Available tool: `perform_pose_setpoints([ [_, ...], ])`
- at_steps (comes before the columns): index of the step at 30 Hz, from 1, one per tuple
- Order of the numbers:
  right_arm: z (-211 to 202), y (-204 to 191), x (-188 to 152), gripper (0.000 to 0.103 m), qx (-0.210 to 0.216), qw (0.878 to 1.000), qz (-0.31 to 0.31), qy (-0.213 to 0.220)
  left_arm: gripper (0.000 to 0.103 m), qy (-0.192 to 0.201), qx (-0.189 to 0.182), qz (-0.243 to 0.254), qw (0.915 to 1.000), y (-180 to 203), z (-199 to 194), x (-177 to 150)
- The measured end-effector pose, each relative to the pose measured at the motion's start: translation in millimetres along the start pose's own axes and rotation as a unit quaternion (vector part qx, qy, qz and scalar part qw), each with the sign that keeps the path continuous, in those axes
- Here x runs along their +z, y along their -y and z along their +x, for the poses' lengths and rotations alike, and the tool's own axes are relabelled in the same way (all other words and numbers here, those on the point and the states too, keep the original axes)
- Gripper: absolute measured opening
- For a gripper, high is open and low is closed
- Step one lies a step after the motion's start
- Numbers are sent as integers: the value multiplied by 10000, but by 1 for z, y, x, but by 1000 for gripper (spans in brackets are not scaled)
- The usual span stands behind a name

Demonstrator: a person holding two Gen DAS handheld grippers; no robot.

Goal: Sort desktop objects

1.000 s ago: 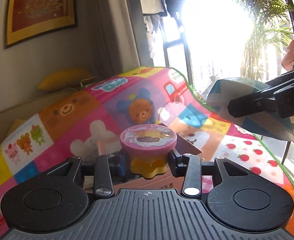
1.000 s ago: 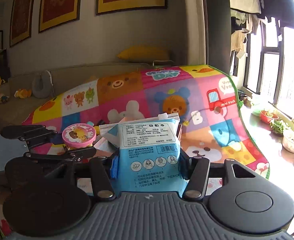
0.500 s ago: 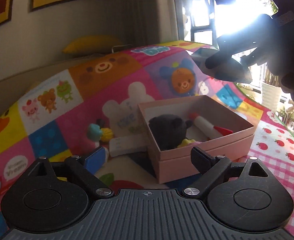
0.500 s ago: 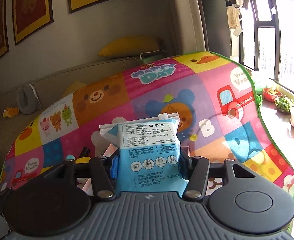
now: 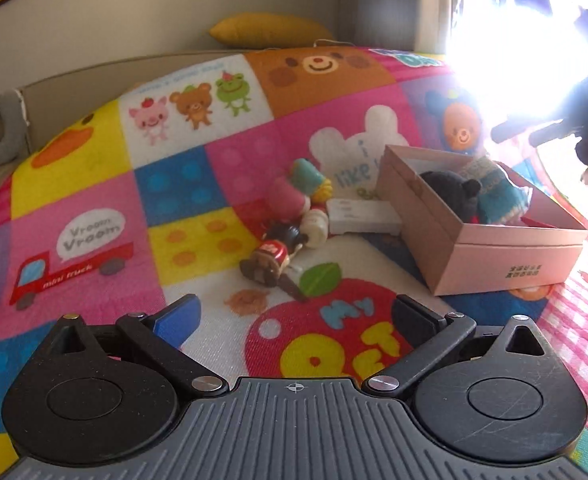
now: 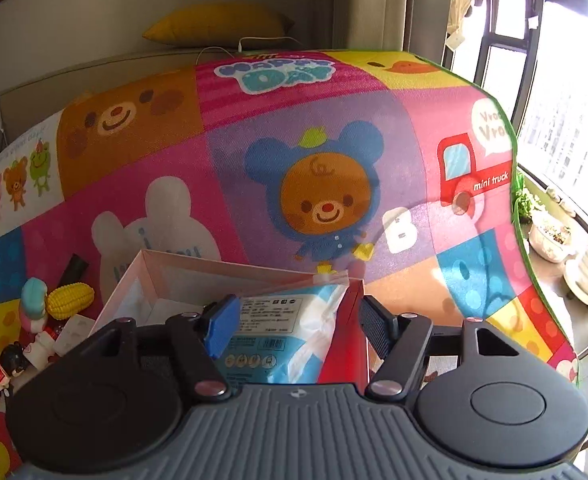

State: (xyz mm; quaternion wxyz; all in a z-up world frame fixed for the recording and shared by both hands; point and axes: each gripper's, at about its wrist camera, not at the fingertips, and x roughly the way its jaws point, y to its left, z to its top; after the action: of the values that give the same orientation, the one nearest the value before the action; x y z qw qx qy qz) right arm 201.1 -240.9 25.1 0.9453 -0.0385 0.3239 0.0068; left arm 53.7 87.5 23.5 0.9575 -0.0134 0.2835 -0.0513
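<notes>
While the right gripper (image 6: 294,320) hangs over the open pink cardboard box (image 6: 149,276), its jaws are opening and the blue-and-white plastic tissue packet (image 6: 294,320) sits loose between them, tipped into the box's near corner. Judgement: widen fully before lifting away so no pad drags the film back out. Left gripper (image 5: 294,318) holds nothing, jaws opening to their widest over the patchwork play mat (image 5: 197,200), facing the small toy figures (image 5: 281,240) beside the box; likely next pick.
</notes>
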Motion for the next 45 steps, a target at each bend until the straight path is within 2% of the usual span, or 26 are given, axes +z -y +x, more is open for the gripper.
perform_pose_setpoints([
  [3,-16,-5,11,67,48,9998,-20,191,103,51,91,-44,9999,-4,3,-2],
  [6,-25,-22,19,69,472,9987,30,195,103,84,160,33,9998,-3,5,-6],
  [10,-23,-76,16,69,1102,9932,-368,-37,103,24,19,56,10000,-3,8,-11],
  [14,1,-135,20,69,1594,9846,-621,-371,103,47,-58,-76,9999,-7,8,-13],
  [17,28,-171,27,77,1842,9789,-484,-736,103,35,-153,-229,9996,-12,9,-13],
  [21,64,-211,25,78,1642,9789,-498,-1114,103,11,-197,-559,9982,-22,10,-15],
  [22,72,-217,21,71,1519,9794,-560,-1209,103,19,-199,-606,9980,-23,10,-15],
  [23,76,-221,19,60,1448,9792,-628,-1273,103,29,-211,-632,9978,-24,10,-15],
  [24,75,-222,16,57,1447,9787,-720,-1262,103,38,-218,-639,9977,-25,10,-15],
  [25,69,-221,14,45,1542,9774,-818,-1189,103,42,-220,-633,9977,-24,10,-15],
  [29,20,-197,12,43,1887,9739,-946,-839,103,38,-190,-619,9979,-24,10,-15],
  [33,-50,-146,-5,43,2319,9664,-983,-511,103,68,-133,-533,9985,-21,10,-13],
  [37,-96,-94,-47,43,2483,9614,-981,-669,103,271,-2,-192,9994,-13,7,-7],
  [39,-108,-74,-70,43,2296,9653,-1017,-717,103,342,126,17,9993,-8,10,1],
  [40,-113,-65,-84,43,2038,9709,-1108,-599,103,358,205,120,9991,-5,12,4],
  [42,-127,-58,-109,44,1252,9805,-1511,-33,103,326,379,356,9981,0,21,12],
  [43,-133,-59,-122,46,888,9797,-1777,284,102,286,433,445,9977,2,26,15],
  [44,-134,-59,-133,48,702,9770,-1965,441,102,227,463,510,9974,4,32,17],
  [45,-135,-57,-142,51,710,9760,-2011,445,101,152,481,560,9972,6,38,19],
])
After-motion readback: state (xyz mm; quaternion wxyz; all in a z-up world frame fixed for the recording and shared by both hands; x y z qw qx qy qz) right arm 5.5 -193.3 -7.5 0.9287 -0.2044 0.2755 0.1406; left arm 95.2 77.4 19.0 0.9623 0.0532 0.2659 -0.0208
